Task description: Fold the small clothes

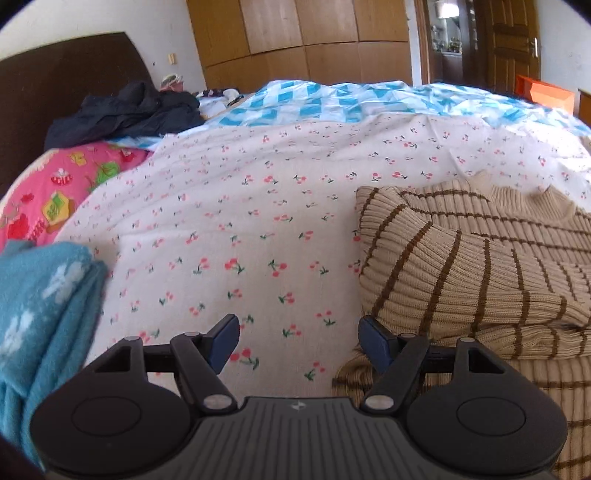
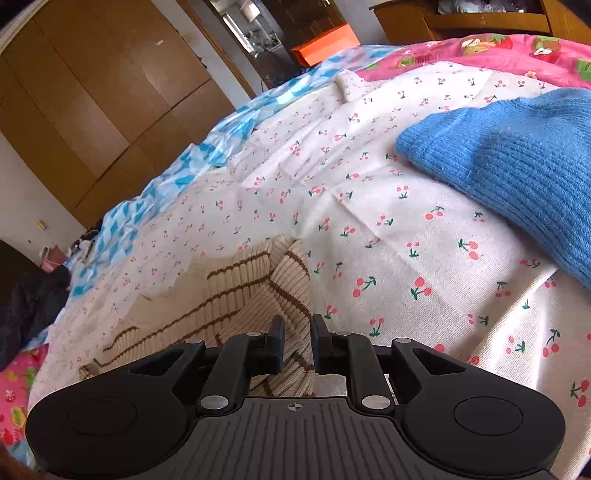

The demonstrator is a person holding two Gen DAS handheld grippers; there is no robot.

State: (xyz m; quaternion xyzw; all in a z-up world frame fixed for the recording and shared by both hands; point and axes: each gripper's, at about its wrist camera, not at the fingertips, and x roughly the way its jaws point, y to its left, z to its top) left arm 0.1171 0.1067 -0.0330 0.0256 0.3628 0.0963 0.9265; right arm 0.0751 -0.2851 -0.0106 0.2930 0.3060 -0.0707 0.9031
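Note:
A beige ribbed sweater with brown stripes (image 1: 472, 266) lies partly folded on the cherry-print sheet (image 1: 240, 206), at the right of the left wrist view. My left gripper (image 1: 299, 341) is open and empty, just left of the sweater's lower edge. In the right wrist view the same sweater (image 2: 236, 295) lies ahead and left. My right gripper (image 2: 297, 336) has its jaws nearly together with sweater fabric between them, at the sweater's right edge.
A folded light-blue fuzzy garment (image 1: 40, 306) lies at the left. A blue knit garment (image 2: 517, 166) lies to the right. A dark clothes pile (image 1: 129, 110), a pink pillow (image 1: 55, 195), a blue-white quilt (image 1: 351, 99) and wooden wardrobes (image 1: 303, 33) lie beyond.

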